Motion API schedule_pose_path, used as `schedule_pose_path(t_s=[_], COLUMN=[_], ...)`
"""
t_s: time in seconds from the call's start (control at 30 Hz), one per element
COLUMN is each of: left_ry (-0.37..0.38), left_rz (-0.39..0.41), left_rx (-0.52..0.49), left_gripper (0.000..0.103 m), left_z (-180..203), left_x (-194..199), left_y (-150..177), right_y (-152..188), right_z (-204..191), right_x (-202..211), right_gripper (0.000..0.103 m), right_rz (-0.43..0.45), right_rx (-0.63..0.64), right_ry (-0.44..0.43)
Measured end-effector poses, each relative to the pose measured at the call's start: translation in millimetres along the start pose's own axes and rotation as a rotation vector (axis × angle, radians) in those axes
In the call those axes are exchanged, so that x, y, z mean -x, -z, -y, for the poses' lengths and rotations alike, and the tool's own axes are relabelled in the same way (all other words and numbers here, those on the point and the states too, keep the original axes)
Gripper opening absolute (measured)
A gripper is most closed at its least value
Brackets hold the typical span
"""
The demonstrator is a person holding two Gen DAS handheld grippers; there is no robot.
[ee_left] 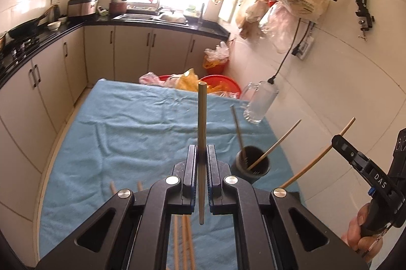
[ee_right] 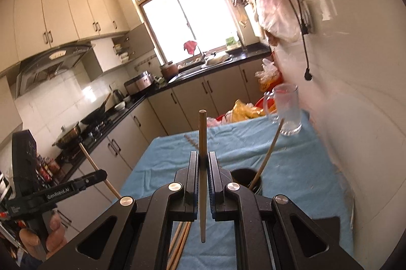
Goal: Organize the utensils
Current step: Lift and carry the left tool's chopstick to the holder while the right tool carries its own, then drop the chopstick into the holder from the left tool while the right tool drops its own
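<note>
My left gripper [ee_left: 202, 148] is shut on a wooden chopstick [ee_left: 202, 115], which stands upright between the pads above the blue cloth [ee_left: 114, 130]. My right gripper [ee_right: 202, 154] is likewise shut on a second chopstick [ee_right: 202, 132]. Each gripper also shows in the other's view, the right gripper [ee_left: 336, 140] at the right and the left gripper [ee_right: 102, 173] at the left, each held by a hand. A dark cup [ee_left: 252, 164] on the cloth's right side holds two slanting chopsticks. The right wrist view shows this cup [ee_right: 243, 174] partly hidden. Loose chopsticks [ee_left: 185, 239] lie on the cloth beneath the grippers.
A glass mug [ee_left: 261, 102] stands at the table's far right corner, close to the tiled wall. A black cable with a plug [ee_left: 272, 79] hangs above it. Red basins with plastic bags [ee_left: 220, 84] sit beyond the far edge. Kitchen cabinets [ee_left: 50, 72] run along the left.
</note>
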State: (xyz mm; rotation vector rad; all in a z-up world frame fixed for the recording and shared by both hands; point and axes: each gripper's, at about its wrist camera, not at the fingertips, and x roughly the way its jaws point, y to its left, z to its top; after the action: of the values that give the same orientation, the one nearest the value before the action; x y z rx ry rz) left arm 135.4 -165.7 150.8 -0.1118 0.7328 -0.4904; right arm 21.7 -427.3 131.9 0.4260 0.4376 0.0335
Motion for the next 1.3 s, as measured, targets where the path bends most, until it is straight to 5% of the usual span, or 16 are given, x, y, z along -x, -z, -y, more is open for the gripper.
schedule_pose_path(t_s=[0.57, 1.3], left_ry=[0.106, 0.072], left_rz=[0.029, -0.108], left_rx=[-0.04, -0.001], left_gripper=[0.006, 0.006], left_z=[78.6, 62.0], left_x=[-59.0, -149.5], left_y=[-74.1, -44.0], right_y=[-70.2, -32.8], right_z=[40.2, 85.3], right_x=[-1.5, -75.5], right_gripper=[0.007, 0.007], right_rz=[0.103, -0.063], right_rx=[-0.034, -0.09], right_ry=[0.083, 0.122])
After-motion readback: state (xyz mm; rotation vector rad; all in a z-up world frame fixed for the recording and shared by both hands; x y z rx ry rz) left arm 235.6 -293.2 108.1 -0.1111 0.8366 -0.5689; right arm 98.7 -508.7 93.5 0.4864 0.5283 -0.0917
